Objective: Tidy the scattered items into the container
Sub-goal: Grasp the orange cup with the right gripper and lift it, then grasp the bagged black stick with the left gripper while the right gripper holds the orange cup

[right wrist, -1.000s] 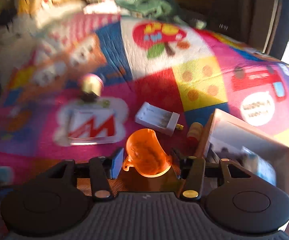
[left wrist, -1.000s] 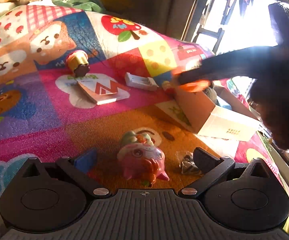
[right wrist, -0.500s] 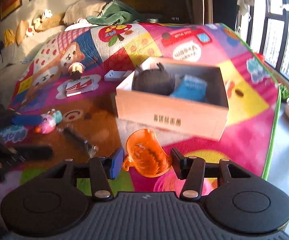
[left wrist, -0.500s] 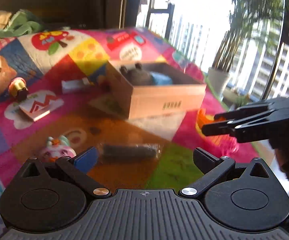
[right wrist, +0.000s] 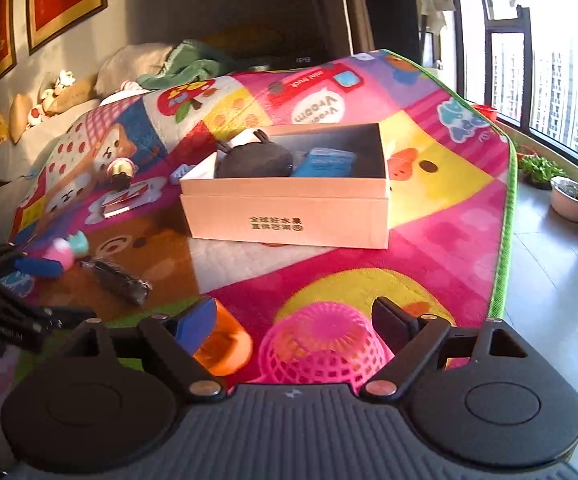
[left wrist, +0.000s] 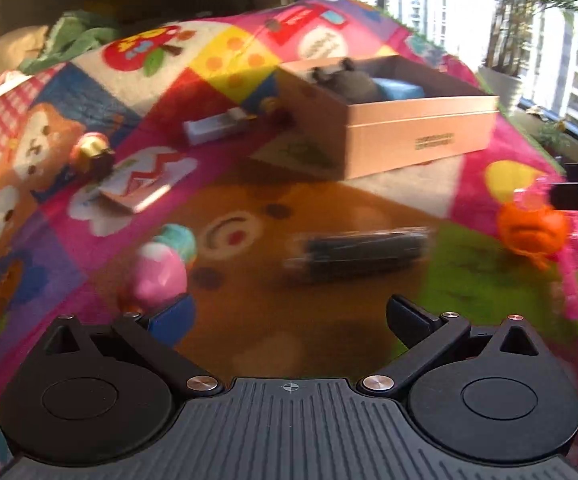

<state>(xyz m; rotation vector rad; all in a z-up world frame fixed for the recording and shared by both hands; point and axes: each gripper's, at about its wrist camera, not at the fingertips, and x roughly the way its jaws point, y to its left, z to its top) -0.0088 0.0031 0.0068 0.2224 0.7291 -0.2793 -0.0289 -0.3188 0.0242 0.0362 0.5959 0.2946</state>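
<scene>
The right gripper (right wrist: 295, 320) has its jaws opening, spread wide over an upturned pink mesh basket (right wrist: 325, 350), with an orange cup (right wrist: 225, 346) lying on its side just beside the left finger; the pads press on neither. The left gripper (left wrist: 289, 316) is also spread wide with nothing between its fingers, hovering above the play mat (left wrist: 249, 320) near a dark wrapped packet (left wrist: 359, 250).

The cup lies on the mat well short of the cardboard box (right wrist: 289, 216), the container. The risk is that the rounded cup rolls on the soft pile, or that the spreading finger knocks it away. The light basket could also tip or catch on a fingertip when the gripper lifts.

Count, as far as the left view's blur allows:
- one box, holding a dark plush toy (right wrist: 255, 160) and a blue pack (right wrist: 325, 164);
- one orange cup;
- one pink basket;
- one dark packet;
- one pink-and-teal toy figure (left wrist: 163, 270);
- one red-and-white card pack (left wrist: 141, 184);
- one small cupcake-like toy (left wrist: 93, 152);
- one white charger-like case (left wrist: 213, 126).
</scene>
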